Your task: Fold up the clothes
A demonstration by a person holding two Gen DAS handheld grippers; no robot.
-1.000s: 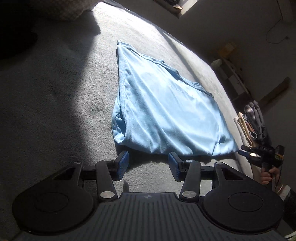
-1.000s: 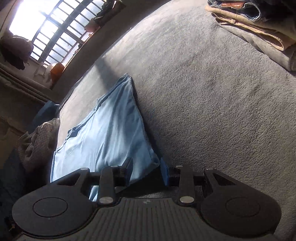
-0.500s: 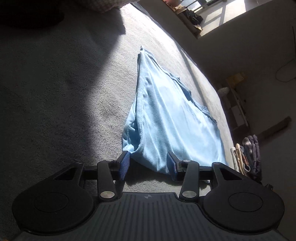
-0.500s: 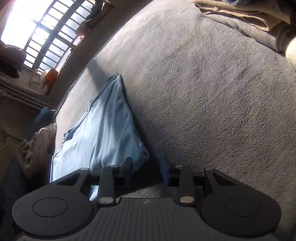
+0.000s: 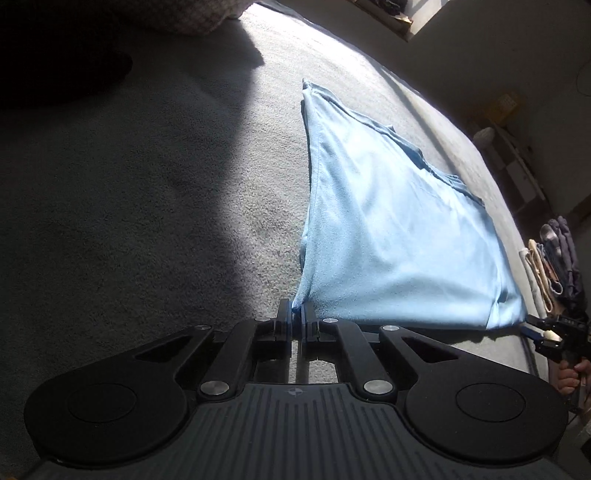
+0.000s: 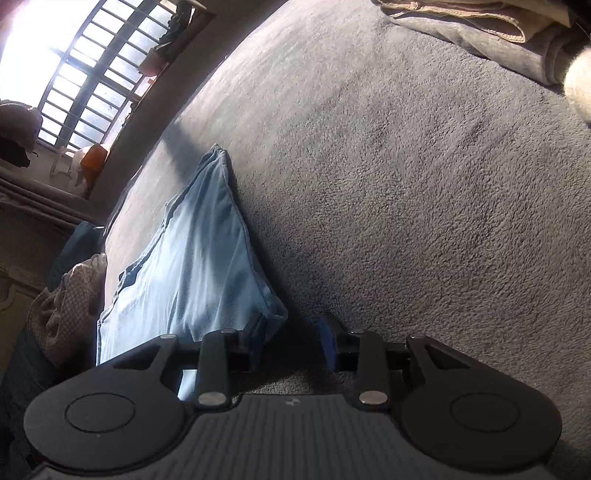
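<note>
Pinching the near corner of the light blue garment (image 5: pixel 388 236), my left gripper (image 5: pixel 294 314) has its blue pads drawn together on the cloth; the jaws have just been closing and now stand nearly shut with the fabric caught between them. From that corner the garment spreads toward one o'clock across the grey blanket (image 5: pixel 221 206), its far tip lying at twelve o'clock in a band of sunlight. At three o'clock in the left wrist view, my right gripper (image 5: pixel 535 332) sits at the garment's other near corner, with a hand (image 5: pixel 570 373) showing below it.

Seen from its own camera, the right gripper (image 6: pixel 291 343) stands partly open. The garment's corner (image 6: pixel 192 273) reaches into the gap from ten o'clock, lying against the left finger, while the right pad (image 6: pixel 328 341) is clear of the cloth and rests low over the blanket (image 6: pixel 406 184). I cannot make out any squeeze on the fabric here.

A stack of folded clothes (image 6: pixel 480 33) lies at one o'clock on the blanket, well apart from the garment. A barred window (image 6: pixel 85 77) glares at eleven o'clock, and a checked cloth heap (image 6: pixel 62 306) slumps at nine o'clock.
</note>
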